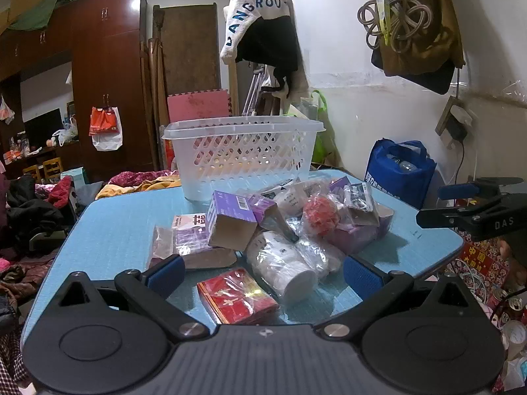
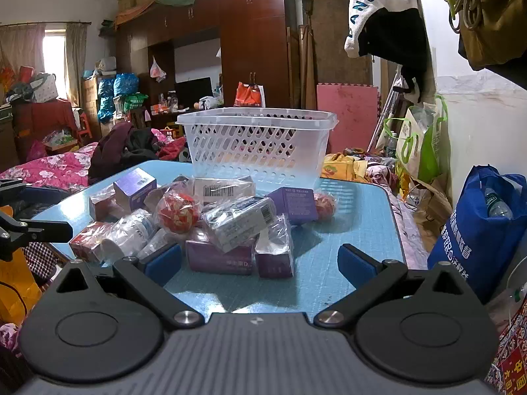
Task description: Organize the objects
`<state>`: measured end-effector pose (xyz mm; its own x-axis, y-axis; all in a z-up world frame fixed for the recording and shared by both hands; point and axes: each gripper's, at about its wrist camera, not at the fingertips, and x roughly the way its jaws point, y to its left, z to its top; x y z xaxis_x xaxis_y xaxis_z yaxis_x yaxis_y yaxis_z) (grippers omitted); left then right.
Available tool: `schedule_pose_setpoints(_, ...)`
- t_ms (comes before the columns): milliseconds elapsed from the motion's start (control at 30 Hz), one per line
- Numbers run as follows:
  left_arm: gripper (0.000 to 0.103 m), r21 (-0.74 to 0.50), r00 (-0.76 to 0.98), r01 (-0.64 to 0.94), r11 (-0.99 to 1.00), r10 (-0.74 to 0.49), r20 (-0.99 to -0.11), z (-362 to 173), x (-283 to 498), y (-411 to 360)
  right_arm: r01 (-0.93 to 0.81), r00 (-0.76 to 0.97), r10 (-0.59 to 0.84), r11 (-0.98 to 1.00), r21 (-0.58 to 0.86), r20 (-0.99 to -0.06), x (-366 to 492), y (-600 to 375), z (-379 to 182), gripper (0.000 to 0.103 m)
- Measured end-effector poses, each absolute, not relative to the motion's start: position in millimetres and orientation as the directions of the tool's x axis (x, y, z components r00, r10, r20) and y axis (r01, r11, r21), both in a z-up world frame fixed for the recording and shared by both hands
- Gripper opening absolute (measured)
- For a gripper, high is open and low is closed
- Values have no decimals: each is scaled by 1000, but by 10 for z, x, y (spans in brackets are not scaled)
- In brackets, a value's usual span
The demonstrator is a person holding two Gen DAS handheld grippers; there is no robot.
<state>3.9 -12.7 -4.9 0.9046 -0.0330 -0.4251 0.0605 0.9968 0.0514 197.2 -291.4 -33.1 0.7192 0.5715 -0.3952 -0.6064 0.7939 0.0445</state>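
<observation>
A pile of small packaged goods lies on a blue table [image 1: 118, 230] [image 2: 355, 223]: purple boxes [image 1: 232, 220] [image 2: 291, 204], a red packet [image 1: 237, 296], a bagged stack of white cups [image 1: 283, 266] and a red ball in plastic [image 1: 321, 214] [image 2: 178, 212]. Behind the pile stands an empty white lattice basket [image 1: 245, 151] [image 2: 257, 144]. My left gripper [image 1: 263, 275] is open at the near edge, the red packet and cups lying between its blue pads without touching them. My right gripper [image 2: 260, 258] is open just short of a purple box [image 2: 219, 258]. Its tip also shows at the right edge [image 1: 474, 204].
A bed with heaped clothes and bedding [image 2: 66, 168] lies left of the table. A blue shopping bag [image 1: 400, 171] [image 2: 477, 230] stands at the right by the white wall. A white and black hooded garment [image 1: 263, 23] hangs above the basket. Dark wardrobes [image 2: 250, 39] fill the back.
</observation>
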Motion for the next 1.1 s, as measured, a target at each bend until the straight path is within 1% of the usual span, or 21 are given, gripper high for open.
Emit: schedule_pose_setpoints(1100,103,52,901,67,996,-38,-432,-87,54,-143,-610,717,574,792,43,-396,1965,-2918,-324,103)
